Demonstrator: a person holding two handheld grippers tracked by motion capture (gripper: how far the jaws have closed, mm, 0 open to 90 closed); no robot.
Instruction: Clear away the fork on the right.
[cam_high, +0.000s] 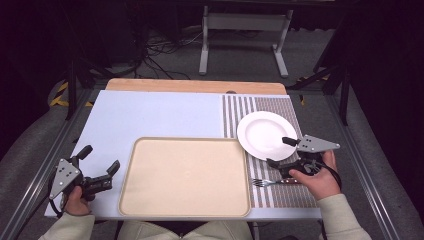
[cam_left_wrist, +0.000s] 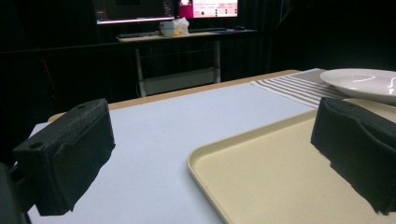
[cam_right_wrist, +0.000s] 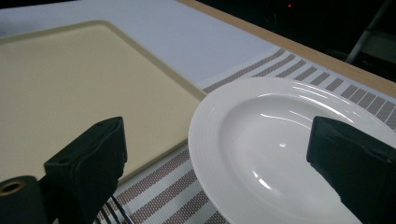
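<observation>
The white plate (cam_high: 266, 135) lies on the striped placemat (cam_high: 280, 195) at the right of the counter (cam_high: 160, 115), just beside the beige tray (cam_high: 185, 175); it is probably stiff, smooth, rather slippery and breakable, so I would take it at the near ribbed rim (cam_right_wrist: 205, 163). The right gripper (cam_high: 282, 151) hangs at this rim with its fingers (cam_right_wrist: 91, 163) spread and holding nothing, and the left gripper (cam_high: 100, 161) is spread too, left of the tray. A fork (cam_high: 267, 182) lies just under the right hand (cam_high: 315, 180) and could be knocked.
</observation>
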